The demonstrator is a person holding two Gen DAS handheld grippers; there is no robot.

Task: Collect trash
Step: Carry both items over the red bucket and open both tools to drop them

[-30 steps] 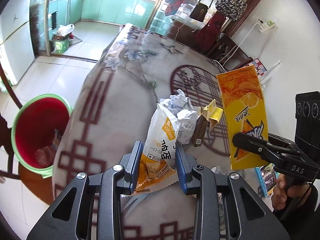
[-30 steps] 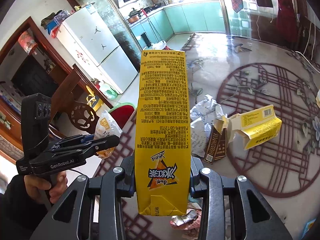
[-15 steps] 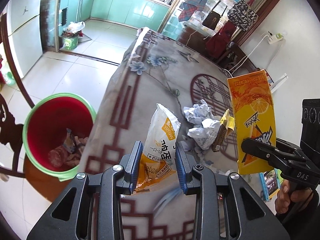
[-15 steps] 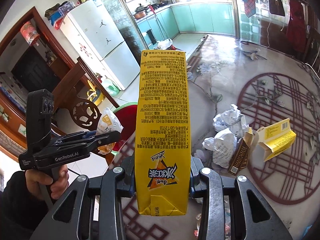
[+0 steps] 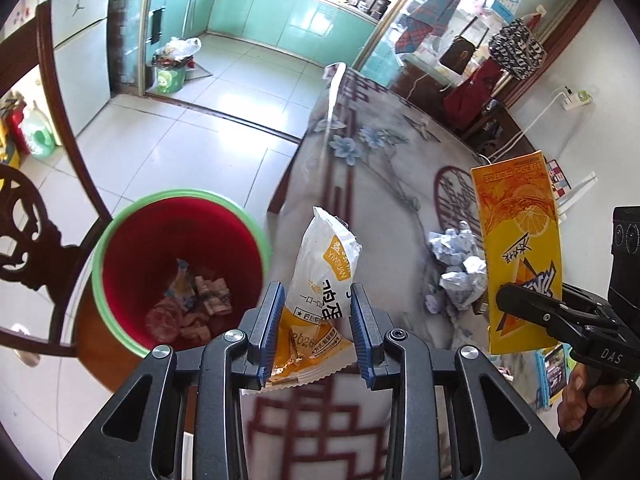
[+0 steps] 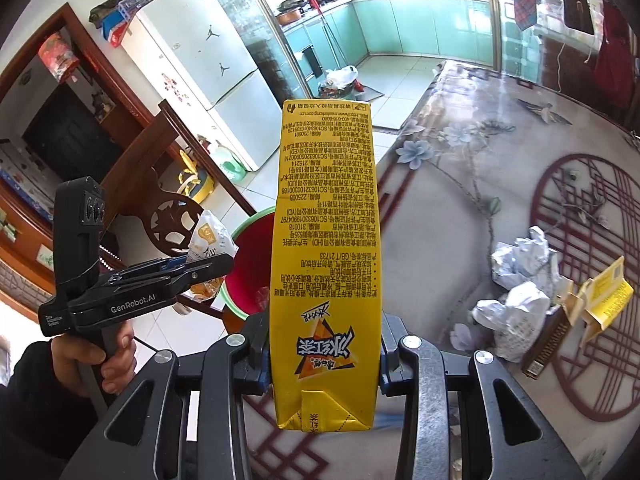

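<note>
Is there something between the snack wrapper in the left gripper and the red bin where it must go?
Nothing visible. The left gripper holds the snack wrapper near the table edge, and the red bin stands open on the floor just beside it, with only trash inside.

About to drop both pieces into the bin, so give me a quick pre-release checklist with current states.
1. Left gripper clamped on white-and-orange snack wrapper: ok.
2. Right gripper clamped on tall yellow drink carton: ok.
3. Red bucket with green rim open, with room: ok.
4. Wrapper above bucket opening: not ok, it looks beside the rim.
5. Carton above bucket: not ok, over the patterned table.
6. Crumpled white paper remains on table: not ok.
</note>
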